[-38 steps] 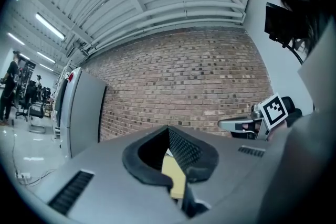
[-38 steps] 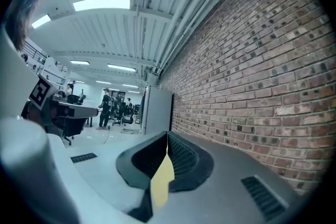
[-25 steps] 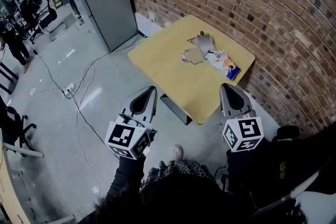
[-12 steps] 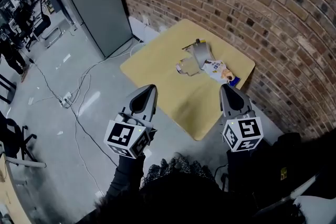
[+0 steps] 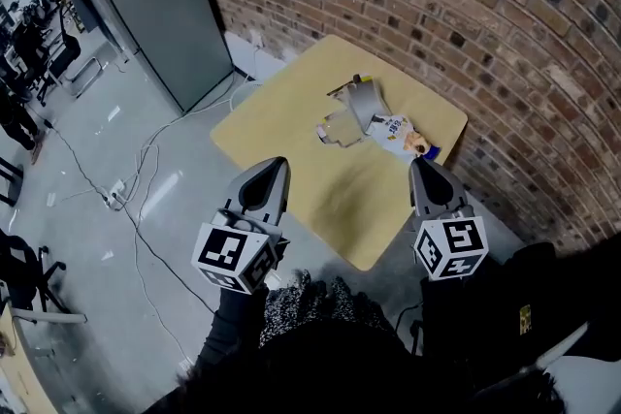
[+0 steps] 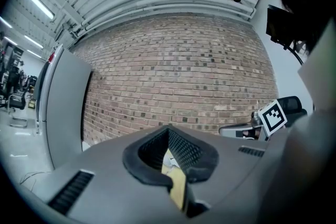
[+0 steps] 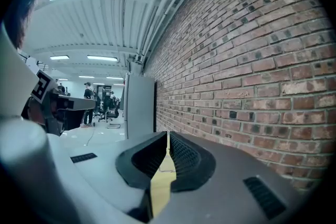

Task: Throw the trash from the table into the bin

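The trash lies in a small heap on the far half of the tan table (image 5: 281, 126): a crumpled grey piece (image 5: 367, 99), a flat scrap of cardboard (image 5: 337, 128) and a white and blue snack wrapper (image 5: 400, 133). My left gripper (image 5: 276, 164) is held level just short of the table's near edge, with its jaws shut and nothing in them; in the left gripper view (image 6: 168, 131) a sliver of table shows through the gap below the tips. My right gripper (image 5: 423, 162) hovers at the table's near right edge, also shut and empty (image 7: 167, 135). Both are well short of the trash.
A brick wall (image 5: 456, 5) runs behind and to the right of the table. A tall grey cabinet (image 5: 146, 10) stands at the left by the wall. Cables (image 5: 131, 194) trail over the grey floor. People and chairs show far left. No bin is in view.
Both grippers, still shut, have moved forward toward the table. Its near edge now lies under their tips, and the trash heap is closer.
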Action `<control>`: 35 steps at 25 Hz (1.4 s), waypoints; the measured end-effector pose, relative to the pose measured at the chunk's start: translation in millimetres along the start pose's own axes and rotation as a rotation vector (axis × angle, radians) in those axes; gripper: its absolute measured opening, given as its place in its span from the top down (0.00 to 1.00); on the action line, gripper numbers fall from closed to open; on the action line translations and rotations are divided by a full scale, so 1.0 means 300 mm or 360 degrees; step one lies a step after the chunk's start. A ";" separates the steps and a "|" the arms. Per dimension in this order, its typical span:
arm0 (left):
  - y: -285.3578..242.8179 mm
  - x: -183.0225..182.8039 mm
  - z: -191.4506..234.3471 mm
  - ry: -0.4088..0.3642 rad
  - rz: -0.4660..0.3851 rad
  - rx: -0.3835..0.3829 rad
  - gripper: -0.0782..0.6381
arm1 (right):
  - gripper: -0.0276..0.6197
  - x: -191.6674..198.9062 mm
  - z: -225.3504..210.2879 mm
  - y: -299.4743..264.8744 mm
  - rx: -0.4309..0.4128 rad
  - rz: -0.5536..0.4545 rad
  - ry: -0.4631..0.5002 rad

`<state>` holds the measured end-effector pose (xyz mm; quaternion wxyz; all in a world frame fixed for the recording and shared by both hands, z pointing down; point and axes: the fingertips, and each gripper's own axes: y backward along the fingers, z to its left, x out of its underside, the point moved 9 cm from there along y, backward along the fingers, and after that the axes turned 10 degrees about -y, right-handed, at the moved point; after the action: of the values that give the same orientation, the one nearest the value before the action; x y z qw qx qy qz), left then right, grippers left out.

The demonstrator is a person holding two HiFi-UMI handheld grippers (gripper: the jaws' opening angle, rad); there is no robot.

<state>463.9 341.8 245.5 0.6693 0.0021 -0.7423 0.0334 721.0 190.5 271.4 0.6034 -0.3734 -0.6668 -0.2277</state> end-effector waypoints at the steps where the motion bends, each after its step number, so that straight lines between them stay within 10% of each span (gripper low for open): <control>1: -0.013 0.002 0.007 0.0000 0.0001 0.0011 0.88 | 0.94 0.001 0.001 -0.008 0.0004 0.0006 0.0000; 19: -0.345 -0.021 0.218 0.0013 -0.0050 0.0254 0.88 | 0.93 -0.034 -0.097 -0.241 0.0236 0.0063 -0.0037; 35: -0.491 0.001 0.260 0.0027 -0.0025 0.0371 0.88 | 0.29 0.074 -0.237 -0.374 0.0398 0.0332 -0.0047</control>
<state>393.4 190.9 244.8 0.6709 0.0856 -0.7277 0.1142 679.5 72.6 321.5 0.6556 -0.3658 -0.6565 -0.0735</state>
